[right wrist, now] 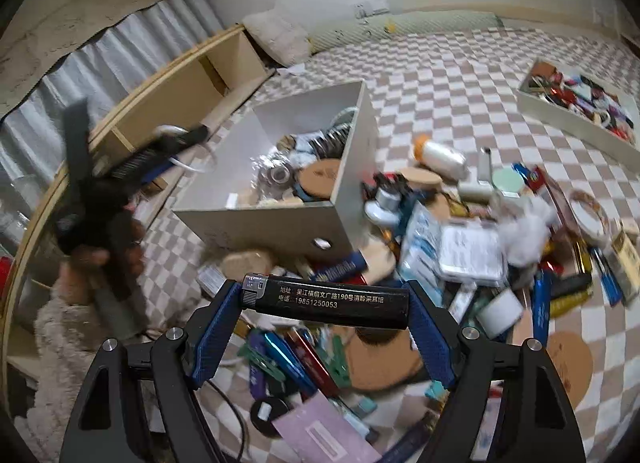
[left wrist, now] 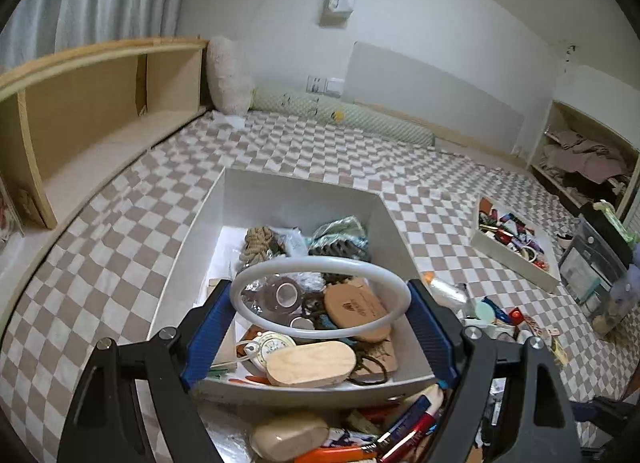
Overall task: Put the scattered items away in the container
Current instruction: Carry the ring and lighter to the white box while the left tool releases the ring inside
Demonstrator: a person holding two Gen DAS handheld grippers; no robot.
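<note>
Nearest, the right gripper (right wrist: 324,305) clamps a black lighter (right wrist: 326,301) crosswise by its two ends above the scattered pile (right wrist: 460,263), probably so that it cannot slip on the way to the container, while the left gripper (left wrist: 320,293) pinches a pale ring (left wrist: 321,294) flat across its width just over the near end of the white box (left wrist: 192,263), seemingly placed to drop it in. The box, already holding wooden pieces, cord and tape, sits left of the pile on a checkered mat (left wrist: 320,151). Beyond lie a flat tray of oddments (left wrist: 516,259) far right, a wooden shelf (left wrist: 100,103) left, and a white wall (left wrist: 440,23).
</note>
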